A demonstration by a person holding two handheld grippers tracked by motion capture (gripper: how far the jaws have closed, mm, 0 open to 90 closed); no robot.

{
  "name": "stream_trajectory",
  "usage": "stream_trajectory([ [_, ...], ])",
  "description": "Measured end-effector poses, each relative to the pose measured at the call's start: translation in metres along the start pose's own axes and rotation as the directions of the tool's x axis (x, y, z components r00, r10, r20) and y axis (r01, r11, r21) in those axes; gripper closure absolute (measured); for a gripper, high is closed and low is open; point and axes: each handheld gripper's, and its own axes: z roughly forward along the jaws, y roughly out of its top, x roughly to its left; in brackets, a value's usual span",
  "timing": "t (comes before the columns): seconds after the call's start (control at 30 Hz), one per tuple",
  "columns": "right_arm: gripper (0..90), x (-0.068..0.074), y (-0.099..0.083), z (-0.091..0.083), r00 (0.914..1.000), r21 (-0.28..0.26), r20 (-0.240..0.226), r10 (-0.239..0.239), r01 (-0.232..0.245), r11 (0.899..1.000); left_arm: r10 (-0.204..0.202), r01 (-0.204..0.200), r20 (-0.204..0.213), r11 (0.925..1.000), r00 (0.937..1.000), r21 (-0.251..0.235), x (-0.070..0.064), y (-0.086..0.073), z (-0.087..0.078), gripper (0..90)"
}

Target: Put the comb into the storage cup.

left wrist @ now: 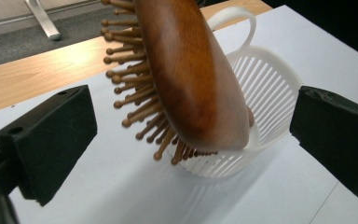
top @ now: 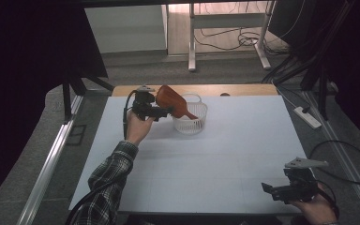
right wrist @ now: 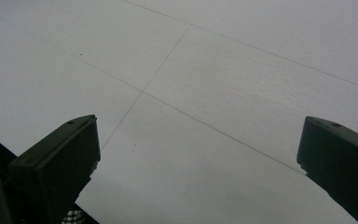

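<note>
Right gripper [top: 268, 190] at near right corner of the table [top: 225, 159], held low over the white top, jaws wide apart, nothing between them; in the right gripper view just bare sheet with thin seam lines past the jaws. Person's right hand [top: 316, 210] at the bottom edge, cable looping off to the right.

Farther in, left side: plaid sleeve [top: 105, 187] runs up to the left hand [top: 137, 127], which holds the left gripper [top: 169, 111] pointing right, toward the basket. Its jaws stand wide open, touching nothing; brush sits between them in the left gripper view but clear of both pads.

Brush [left wrist: 191, 70], wooden, tilted, one end down inside the basket [left wrist: 270, 88], resting on its rim, the other end sticking up and out to the left. Bristles [left wrist: 135, 93] face the gripper's left jaw side. Basket is white, slatted, with handle at far side, standing on the sheet near the table's far edge, left of centre. Bare wood strip [top: 234, 89] of table behind it.
</note>
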Motion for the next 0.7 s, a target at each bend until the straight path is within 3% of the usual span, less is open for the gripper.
stream_trajectory([
  [0.7, 0.0, -0.001, -0.001, -0.003, 0.9998, -0.033, 0.001, 0.019, -0.019, 0.999, 0.042, -0.042, -0.009, 0.9991, 0.9991, 0.003, -0.005, -0.02, -0.007, 0.0],
])
